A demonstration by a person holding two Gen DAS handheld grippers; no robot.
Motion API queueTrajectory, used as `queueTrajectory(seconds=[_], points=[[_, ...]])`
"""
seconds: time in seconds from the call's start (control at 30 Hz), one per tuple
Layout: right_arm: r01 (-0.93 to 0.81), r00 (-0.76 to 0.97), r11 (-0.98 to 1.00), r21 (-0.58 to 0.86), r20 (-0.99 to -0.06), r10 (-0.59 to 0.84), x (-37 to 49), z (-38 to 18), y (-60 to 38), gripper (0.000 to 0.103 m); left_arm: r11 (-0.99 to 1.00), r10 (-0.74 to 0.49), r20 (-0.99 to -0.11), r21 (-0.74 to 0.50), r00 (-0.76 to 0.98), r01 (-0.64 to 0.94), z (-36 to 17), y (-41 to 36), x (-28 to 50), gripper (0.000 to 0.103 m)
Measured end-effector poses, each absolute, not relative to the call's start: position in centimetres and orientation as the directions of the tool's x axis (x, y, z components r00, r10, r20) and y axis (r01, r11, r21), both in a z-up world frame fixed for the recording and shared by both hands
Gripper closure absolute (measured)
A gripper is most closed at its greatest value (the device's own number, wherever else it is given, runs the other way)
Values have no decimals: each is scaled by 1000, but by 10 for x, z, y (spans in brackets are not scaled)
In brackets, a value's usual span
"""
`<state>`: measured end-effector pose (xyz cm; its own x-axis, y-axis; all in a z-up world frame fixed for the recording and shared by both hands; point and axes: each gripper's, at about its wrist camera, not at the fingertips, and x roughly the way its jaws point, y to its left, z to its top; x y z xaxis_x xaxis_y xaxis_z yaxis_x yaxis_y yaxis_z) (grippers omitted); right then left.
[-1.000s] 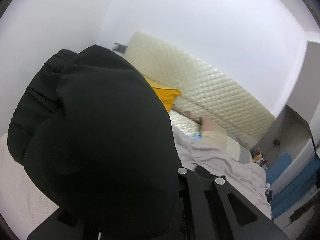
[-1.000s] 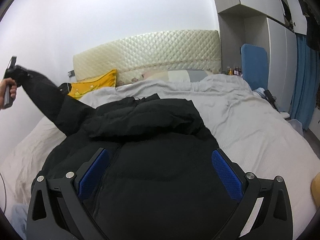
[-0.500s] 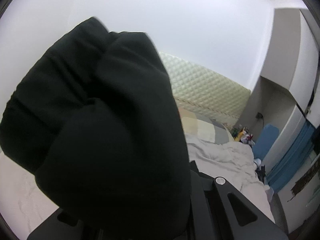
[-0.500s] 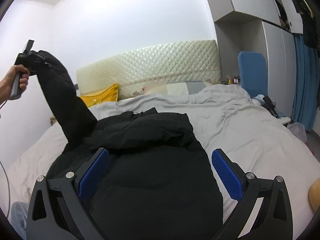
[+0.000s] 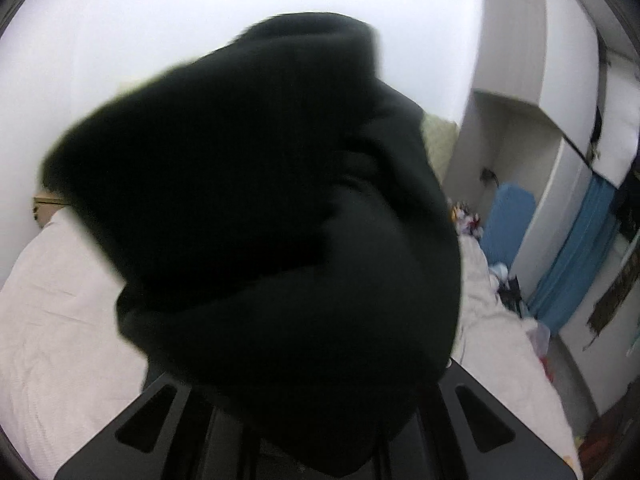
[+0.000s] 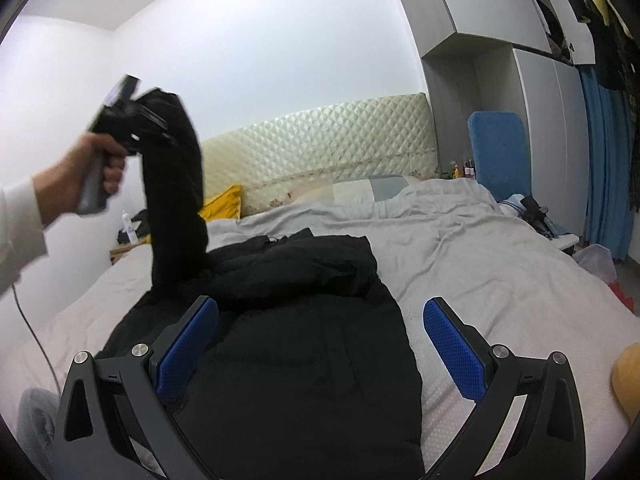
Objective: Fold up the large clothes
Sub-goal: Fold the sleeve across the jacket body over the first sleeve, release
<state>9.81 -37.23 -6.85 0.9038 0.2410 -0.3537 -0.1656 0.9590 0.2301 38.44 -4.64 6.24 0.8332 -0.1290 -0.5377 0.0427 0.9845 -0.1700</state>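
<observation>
A black padded jacket (image 6: 296,344) lies on the grey bed (image 6: 480,264). My left gripper (image 6: 132,120) is shut on the end of the jacket's sleeve (image 6: 176,200) and holds it high above the bed's left side. In the left wrist view the sleeve (image 5: 280,240) fills the middle and hides the fingertips. My right gripper (image 6: 320,340) is open and empty, with blue pads (image 6: 452,344), low over the jacket's body.
A cream quilted headboard (image 6: 328,148) and a yellow pillow (image 6: 224,204) are at the bed's far end. A blue chair (image 6: 500,152), wardrobes (image 6: 540,120) and blue curtains (image 6: 608,160) stand to the right. A bedside table (image 6: 124,246) with a bottle stands at the left.
My left gripper has lifted the sleeve higher and swung it rightward over the bed. My right gripper has stayed open over the jacket and tilted up a little.
</observation>
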Motion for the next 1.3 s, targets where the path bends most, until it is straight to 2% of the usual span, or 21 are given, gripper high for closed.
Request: queueTrajectory(seconds=[0.13, 0.43, 0.8, 1.03, 1.13, 1.23, 1.3], points=[[-167, 901, 953, 252, -353, 251, 99, -71, -378, 0, 985, -156, -570, -147, 807, 87, 31, -99, 399, 91], [-126, 899, 934, 334, -359, 250, 110, -81, -396, 0, 984, -170, -661, -79, 731, 158, -50, -188, 428, 91], [-115, 888, 926, 361, -379, 259, 125, -92, -401, 0, 981, -128, -743, 0, 657, 192, -163, -191, 435, 91], [-112, 882, 925, 363, -393, 261, 130, -98, -402, 0, 979, -125, -768, 7, 628, 204, -164, -188, 433, 84], [-127, 880, 919, 373, -384, 278, 131, -97, -403, 0, 973, -140, -770, 11, 622, 232, -161, -184, 431, 75], [-129, 880, 923, 362, -387, 275, 132, -97, -401, 0, 968, -175, -763, -18, 622, 250, -150, -177, 416, 73], [-129, 881, 929, 348, -389, 269, 132, -96, -399, 0, 964, -191, -751, -24, 631, 263, -142, -171, 404, 64]])
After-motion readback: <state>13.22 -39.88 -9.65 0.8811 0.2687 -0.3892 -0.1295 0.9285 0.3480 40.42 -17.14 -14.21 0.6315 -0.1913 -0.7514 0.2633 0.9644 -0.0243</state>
